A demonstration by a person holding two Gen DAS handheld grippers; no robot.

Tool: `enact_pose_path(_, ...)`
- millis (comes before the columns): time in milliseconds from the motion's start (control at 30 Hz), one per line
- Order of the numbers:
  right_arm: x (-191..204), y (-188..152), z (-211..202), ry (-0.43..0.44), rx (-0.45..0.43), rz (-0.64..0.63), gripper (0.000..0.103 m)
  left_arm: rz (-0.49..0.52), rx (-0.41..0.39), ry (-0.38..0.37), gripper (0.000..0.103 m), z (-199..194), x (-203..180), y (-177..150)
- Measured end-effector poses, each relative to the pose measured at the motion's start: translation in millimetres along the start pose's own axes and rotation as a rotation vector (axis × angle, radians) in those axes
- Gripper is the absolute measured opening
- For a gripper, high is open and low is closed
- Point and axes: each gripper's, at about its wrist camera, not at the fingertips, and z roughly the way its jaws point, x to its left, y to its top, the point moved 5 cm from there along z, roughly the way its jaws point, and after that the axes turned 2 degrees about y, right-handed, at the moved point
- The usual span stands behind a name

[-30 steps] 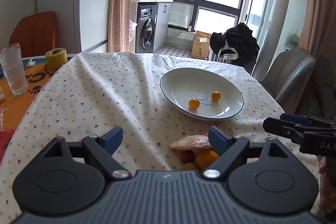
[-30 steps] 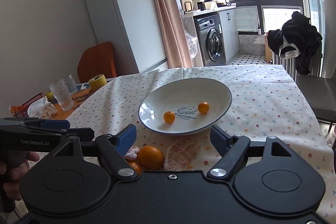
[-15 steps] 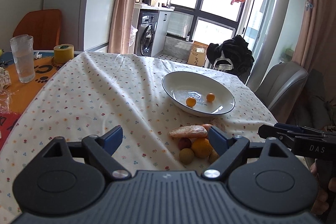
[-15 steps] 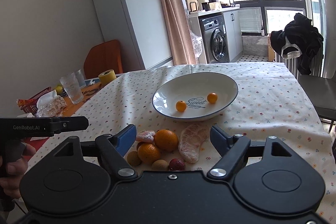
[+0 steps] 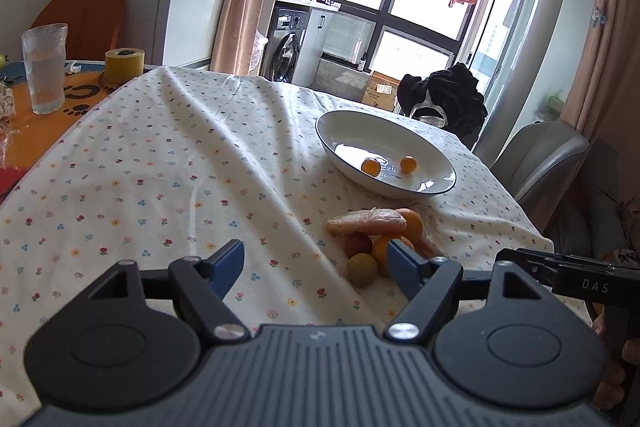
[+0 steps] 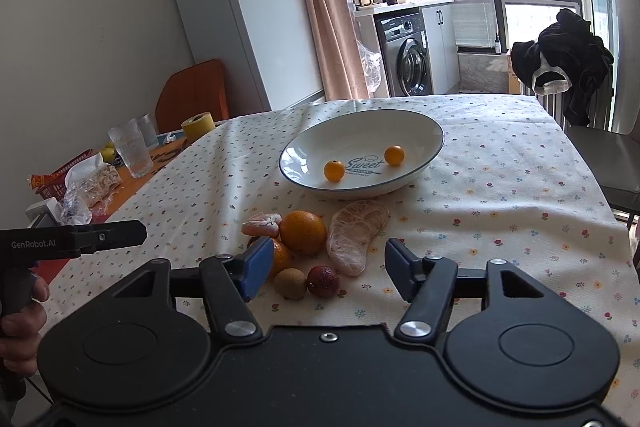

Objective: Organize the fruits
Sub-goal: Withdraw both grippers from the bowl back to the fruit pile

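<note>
A white plate (image 6: 436,137) on the flowered tablecloth holds two small oranges (image 6: 334,171) (image 6: 394,155). In front of it lies a fruit pile: a big orange (image 6: 303,231), a peeled pomelo segment (image 6: 356,233), a peeled tangerine piece (image 6: 262,223), a brown longan (image 6: 290,283) and a red lychee (image 6: 323,281). My right gripper (image 6: 328,263) hovers just before the pile, its jaws closing, the pads touching nothing. My left gripper (image 5: 314,261) is left of the pile (image 5: 364,221), jaws closing over bare cloth; the longan (image 5: 362,269) lies by its right finger.
A water glass (image 5: 43,69) and a yellow tape roll (image 5: 124,67) stand on the orange mat at far left, by plastic wrappers (image 6: 88,183). A grey chair (image 5: 540,159) and black clothes (image 5: 444,99) lie beyond the table's right edge.
Both grippers have drawn back from the plate, so the whole fruit pile now shows in front of them. Both pairs of fingers stand closer together than before.
</note>
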Motion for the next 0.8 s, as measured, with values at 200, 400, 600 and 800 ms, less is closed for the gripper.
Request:
enact_pose_path(200, -18, -11, 8, -0.004, 0.036, 0.029, 0.046, -0.005, 0.045, -0.017, 0.059, 19, -1, -7)
enact_pose_path(400, -26, -16, 15, 0.002, 0.053, 0.047, 0.044, 0.015, 0.075, -0.047, 0.051, 31, -9, -11)
enact_pose_path(600, -25, -21, 27, 0.035, 0.081, 0.054, 0.037, 0.024, 0.101, -0.069, 0.04, 42, -15, -13)
enact_pose_path(800, -18, -22, 37, 0.069, 0.098, 0.055, 0.035, 0.027, 0.116, -0.086, 0.035, 49, -20, -13)
